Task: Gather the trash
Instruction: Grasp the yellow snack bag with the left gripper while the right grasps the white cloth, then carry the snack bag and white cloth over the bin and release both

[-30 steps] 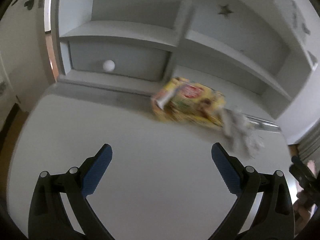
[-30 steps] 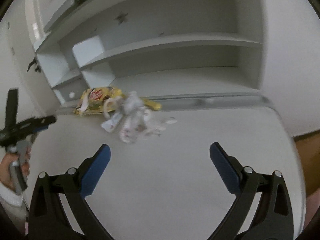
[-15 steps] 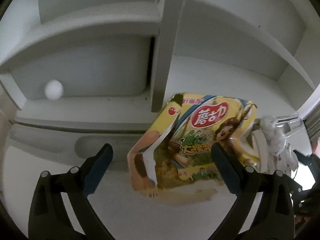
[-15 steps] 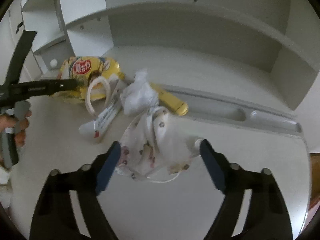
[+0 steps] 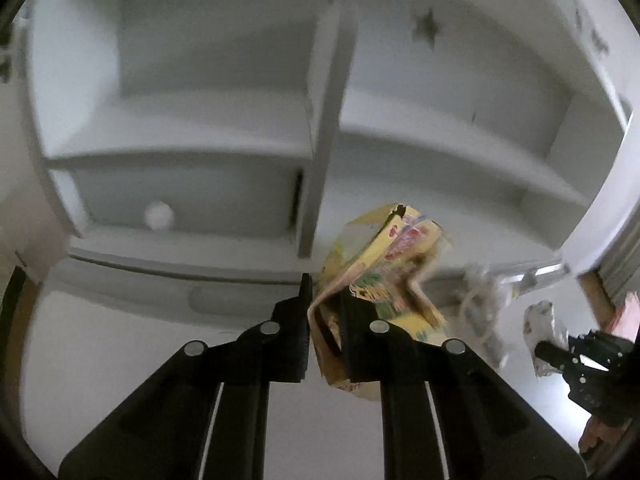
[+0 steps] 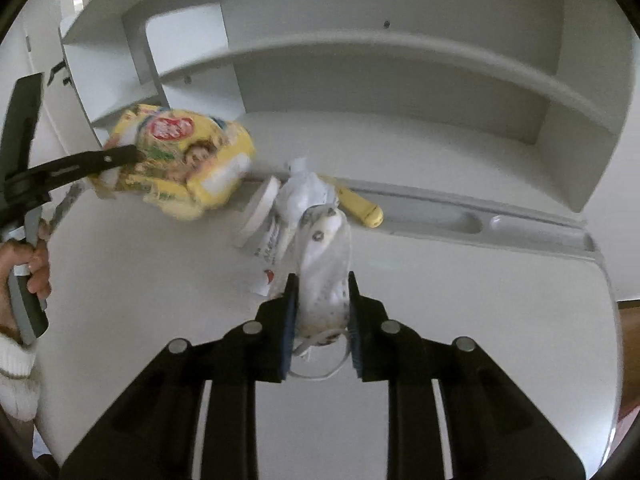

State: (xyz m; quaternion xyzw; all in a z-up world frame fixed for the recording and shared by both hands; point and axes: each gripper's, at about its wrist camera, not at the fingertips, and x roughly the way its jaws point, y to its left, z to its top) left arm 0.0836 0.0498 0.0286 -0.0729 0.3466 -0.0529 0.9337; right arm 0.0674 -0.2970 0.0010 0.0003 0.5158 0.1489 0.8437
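Observation:
A yellow snack bag (image 5: 384, 264) is pinched at its torn edge by my left gripper (image 5: 325, 304), which is shut on it. In the right wrist view the bag (image 6: 180, 160) hangs tilted above the desk from the left gripper (image 6: 132, 154). My right gripper (image 6: 322, 292) is closing, and its blue pads press on a white dotted face mask (image 6: 324, 248) with a loose ear loop. Just behind it lie a crumpled white tissue (image 6: 304, 192), a white packet (image 6: 268, 248), a white ring (image 6: 260, 208) and a yellow tube (image 6: 360, 206).
The white desk (image 6: 140, 300) ends in a grooved pen tray (image 6: 480, 224) under a white shelf unit (image 6: 400, 52). A drawer with a round knob (image 5: 159, 215) sits at the left. A person's hand (image 6: 28, 256) holds the left gripper's handle.
Both grippers went from wide open to shut. The left one took the snack bag and tipped it up off the desk. The right one closed on the face mask.

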